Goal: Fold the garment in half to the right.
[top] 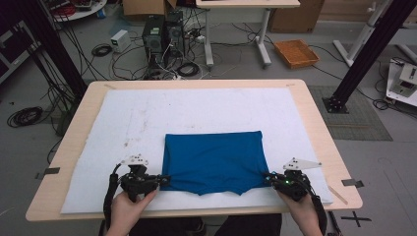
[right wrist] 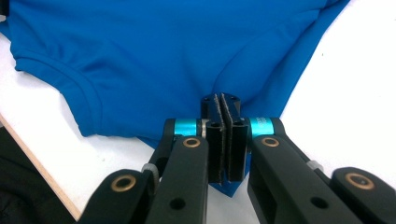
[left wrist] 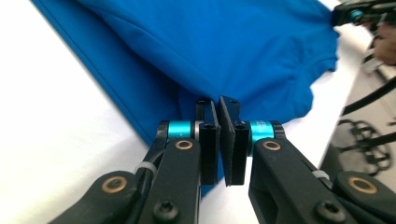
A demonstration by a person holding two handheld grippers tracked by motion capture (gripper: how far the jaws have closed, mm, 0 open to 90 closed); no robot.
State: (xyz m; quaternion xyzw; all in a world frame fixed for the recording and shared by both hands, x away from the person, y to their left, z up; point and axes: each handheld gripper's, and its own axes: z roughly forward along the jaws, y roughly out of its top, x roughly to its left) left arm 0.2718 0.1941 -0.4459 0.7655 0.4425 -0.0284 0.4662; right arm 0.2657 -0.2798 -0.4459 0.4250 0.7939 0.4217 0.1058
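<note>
As the blue cloth (top: 214, 161) lies flat on the white mat (top: 113, 128) at lower centre of the high view, the left gripper (top: 163, 180) at lower left is clenched on its near left corner and the right gripper (top: 268, 178) at lower right on its near right corner. The step looks like a fold; next, both corners likely must rise together and travel toward the far edge.
</note>
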